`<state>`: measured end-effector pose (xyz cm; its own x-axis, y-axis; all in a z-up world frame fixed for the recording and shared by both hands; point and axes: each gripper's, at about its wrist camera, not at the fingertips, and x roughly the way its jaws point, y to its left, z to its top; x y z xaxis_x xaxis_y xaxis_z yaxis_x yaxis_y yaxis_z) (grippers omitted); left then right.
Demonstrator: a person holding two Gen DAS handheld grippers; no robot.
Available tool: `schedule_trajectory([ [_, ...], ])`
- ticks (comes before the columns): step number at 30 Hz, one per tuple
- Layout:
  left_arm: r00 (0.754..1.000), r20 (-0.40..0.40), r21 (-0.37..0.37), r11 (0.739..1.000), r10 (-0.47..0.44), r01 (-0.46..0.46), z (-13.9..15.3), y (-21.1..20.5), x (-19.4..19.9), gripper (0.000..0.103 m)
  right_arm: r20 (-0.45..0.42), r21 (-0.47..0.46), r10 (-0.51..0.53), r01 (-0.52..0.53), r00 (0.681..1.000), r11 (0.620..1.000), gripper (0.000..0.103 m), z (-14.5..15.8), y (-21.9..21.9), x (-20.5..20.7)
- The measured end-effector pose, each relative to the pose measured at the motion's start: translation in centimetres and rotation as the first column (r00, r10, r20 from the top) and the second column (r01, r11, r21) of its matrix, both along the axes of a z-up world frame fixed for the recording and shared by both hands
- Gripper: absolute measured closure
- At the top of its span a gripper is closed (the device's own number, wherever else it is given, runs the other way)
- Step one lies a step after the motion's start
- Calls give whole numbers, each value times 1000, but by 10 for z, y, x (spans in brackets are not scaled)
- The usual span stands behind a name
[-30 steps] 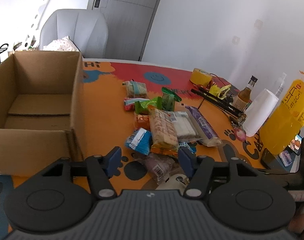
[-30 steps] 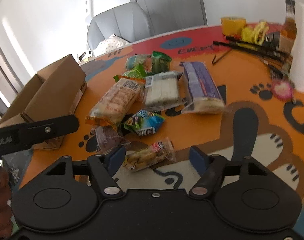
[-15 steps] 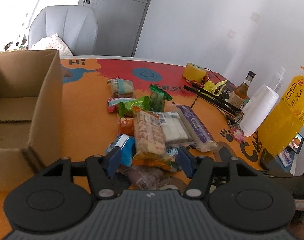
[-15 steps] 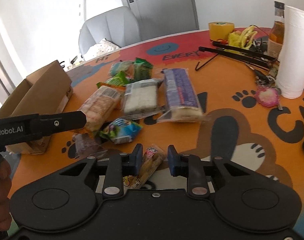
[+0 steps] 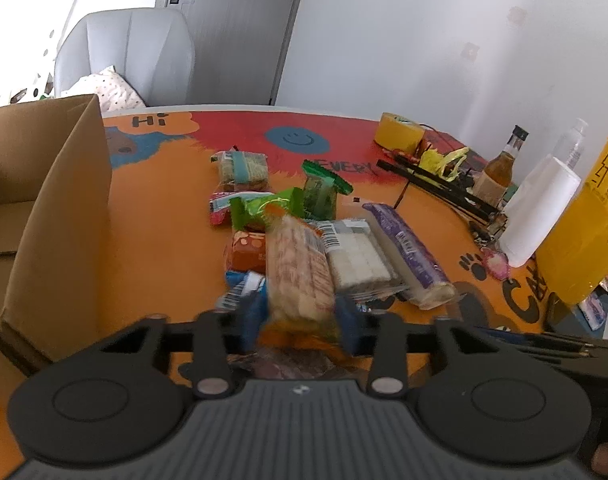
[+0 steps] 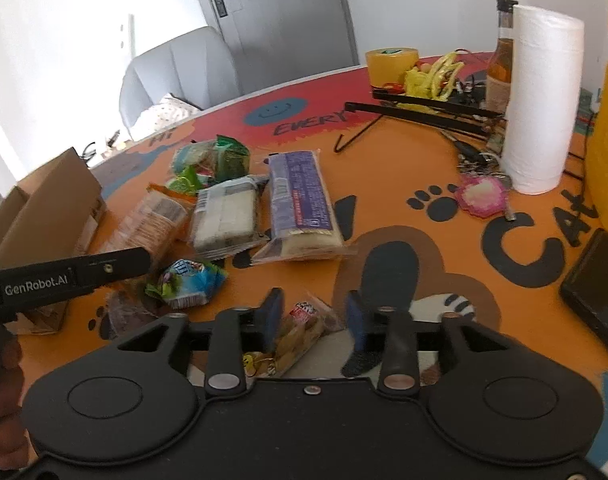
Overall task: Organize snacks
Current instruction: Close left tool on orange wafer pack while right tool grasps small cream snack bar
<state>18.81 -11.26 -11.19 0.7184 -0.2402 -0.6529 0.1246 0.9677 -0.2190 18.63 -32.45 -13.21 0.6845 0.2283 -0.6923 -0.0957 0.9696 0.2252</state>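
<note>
Our left tongs (image 5: 299, 320) have just closed on the long biscuit pack (image 5: 297, 272); our right tongs (image 6: 314, 320), just reopened, stand loose around a small snack packet (image 6: 299, 332) on the tabletop (image 6: 404, 184). Lift straight, then carry to the cardboard box (image 5: 59, 216).

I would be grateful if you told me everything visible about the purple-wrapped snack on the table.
The purple-wrapped snack is a long, flat, pale bar in clear plastic with a printed purple panel and small text. It lies flat on the orange table, sealed, its long axis running away from the right wrist camera. Its left edge touches or overlaps the white wafer pack. No gripper touches it.
</note>
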Motion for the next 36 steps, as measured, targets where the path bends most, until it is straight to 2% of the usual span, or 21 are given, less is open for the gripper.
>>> schedule_trajectory([
  [3,1000,-1,-3,1000,-11,11,1,1,-2,71,-5,7,-5,5,1000,1000,39,0,-1,-4],
  [11,1000,15,-19,1000,-15,15,8,6,-14,78,-13,-36,-31,31,999,999,33,-1,-1,-15],
  [20,1000,8,-30,999,-18,18,14,11,-31,78,-9,-82,-25,25,1000,996,34,-2,0,-28],
  [22,1000,-2,-32,999,-22,21,14,12,-34,78,-5,-88,-24,24,1000,996,36,-2,-1,-31],
  [25,999,-37,-27,999,-35,34,13,13,-36,78,4,-92,-35,35,999,995,47,-2,-3,-33],
  [27,999,-43,-1,999,-33,33,13,11,-37,74,3,-81,-28,28,1000,996,52,-1,-3,-33],
  [29,999,-30,27,999,-25,26,13,9,-37,70,2,-72,-10,11,1000,997,52,-1,-1,-31],
  [32,999,-38,18,1000,-13,13,11,9,-31,57,6,-80,10,-10,1000,997,53,-1,4,-29],
  [36,1000,-7,22,1000,-2,2,13,8,-25,40,11,-85,29,-28,1000,996,60,-1,8,-27],
])
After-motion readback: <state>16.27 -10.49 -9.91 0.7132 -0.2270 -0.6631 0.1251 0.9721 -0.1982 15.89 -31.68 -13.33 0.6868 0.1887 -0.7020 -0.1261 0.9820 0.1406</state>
